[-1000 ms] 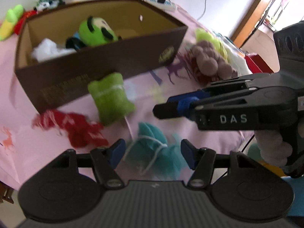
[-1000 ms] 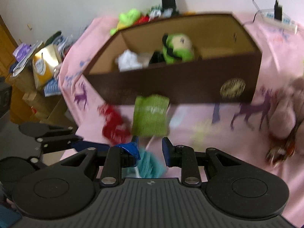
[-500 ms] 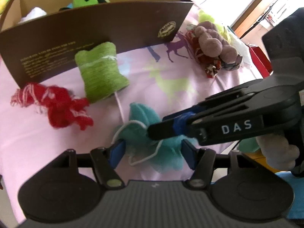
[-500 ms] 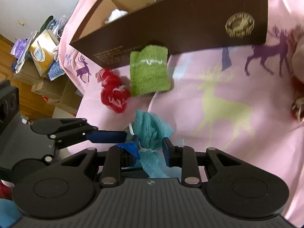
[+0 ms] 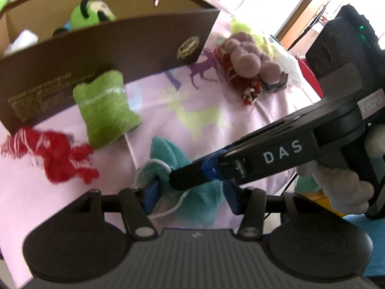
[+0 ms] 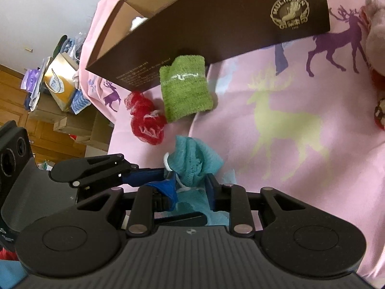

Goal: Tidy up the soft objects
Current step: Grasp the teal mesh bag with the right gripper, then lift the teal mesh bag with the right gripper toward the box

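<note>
You're partway through: the brown box (image 5: 134, 48) already holds a green plush (image 5: 90, 15) and something white (image 5: 22, 39), plus a dark item you can't make out, so a few soft things are in. Left outside: the teal mesh pouf (image 5: 192, 187) right at both tongs, the green knit pouch (image 5: 104, 108) just ahead of your left tongs (image 5: 192, 198) and touching the box's front wall, the red rope toy (image 5: 57, 154) ahead and to the left of them on the pink sheet (image 5: 211, 120), and a pile of mauve plush (image 5: 250, 60) well ahead to the right beside the box's corner. Left tongs are about half open, jaws have just been closing, and the pouf sits between them; its near pad presses into the mesh, the far pad looks just clear, so no firm grip there yet. Right tongs (image 6: 190, 187) are nearly closed and come in from the right across the left view, tips buried in the pouf near its white cord (image 6: 168, 165); they look pinched on the mesh. The surface looks like a bed or covered worktop, can't tell which. Next is probably getting the pouf into the box, then the other three.
</note>
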Action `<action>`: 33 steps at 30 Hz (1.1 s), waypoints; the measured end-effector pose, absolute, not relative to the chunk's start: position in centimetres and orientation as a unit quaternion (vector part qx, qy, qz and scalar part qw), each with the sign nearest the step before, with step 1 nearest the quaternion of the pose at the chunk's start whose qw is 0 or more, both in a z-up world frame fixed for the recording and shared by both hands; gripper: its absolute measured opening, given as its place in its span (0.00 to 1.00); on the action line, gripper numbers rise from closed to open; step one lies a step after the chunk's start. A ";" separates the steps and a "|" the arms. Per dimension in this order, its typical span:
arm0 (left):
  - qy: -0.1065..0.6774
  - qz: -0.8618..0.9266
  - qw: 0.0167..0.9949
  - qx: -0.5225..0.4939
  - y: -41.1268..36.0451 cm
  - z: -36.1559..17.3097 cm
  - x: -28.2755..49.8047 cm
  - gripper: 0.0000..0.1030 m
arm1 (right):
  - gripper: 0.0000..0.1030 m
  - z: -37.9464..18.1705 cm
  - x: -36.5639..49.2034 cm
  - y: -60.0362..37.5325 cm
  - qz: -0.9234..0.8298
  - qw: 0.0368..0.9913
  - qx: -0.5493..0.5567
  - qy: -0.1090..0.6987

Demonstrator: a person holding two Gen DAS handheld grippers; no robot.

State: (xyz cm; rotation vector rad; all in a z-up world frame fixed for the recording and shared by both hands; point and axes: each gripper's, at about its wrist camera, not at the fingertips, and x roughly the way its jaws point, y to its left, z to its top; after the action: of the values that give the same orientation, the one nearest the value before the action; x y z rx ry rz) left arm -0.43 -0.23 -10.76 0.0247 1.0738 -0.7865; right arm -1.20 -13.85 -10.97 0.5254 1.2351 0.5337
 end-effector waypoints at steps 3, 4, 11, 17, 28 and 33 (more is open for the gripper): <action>0.477 -0.373 0.796 0.013 -0.3 -9.5 -0.6 0.50 | 0.08 -10.2 -1.3 -14.3 0.247 0.755 0.245 0.556; 0.470 -0.376 0.799 0.014 -0.4 -9.1 -0.6 0.50 | 0.08 -9.9 -1.3 -14.4 0.248 0.756 0.247 0.553; 0.418 -0.390 0.820 0.023 -0.8 -6.0 -0.5 0.50 | 0.08 -7.1 -1.2 -15.1 0.254 0.784 0.245 0.510; 0.364 -0.394 0.844 0.025 -0.6 -2.4 0.1 0.50 | 0.08 -3.9 -0.3 -15.6 0.262 0.817 0.243 0.453; 0.270 -0.373 0.887 0.034 0.3 2.7 3.5 0.50 | 0.08 1.0 3.6 -14.8 0.282 0.869 0.211 0.348; 0.231 -0.352 0.906 0.028 1.2 4.0 6.0 0.51 | 0.08 2.4 6.1 -14.2 0.291 0.886 0.193 0.306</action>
State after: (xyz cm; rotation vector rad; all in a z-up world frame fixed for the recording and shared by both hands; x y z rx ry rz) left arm 5.98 1.23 4.00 0.0580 0.4776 -0.7276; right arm 6.12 -14.16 2.38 0.4012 0.6355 0.6047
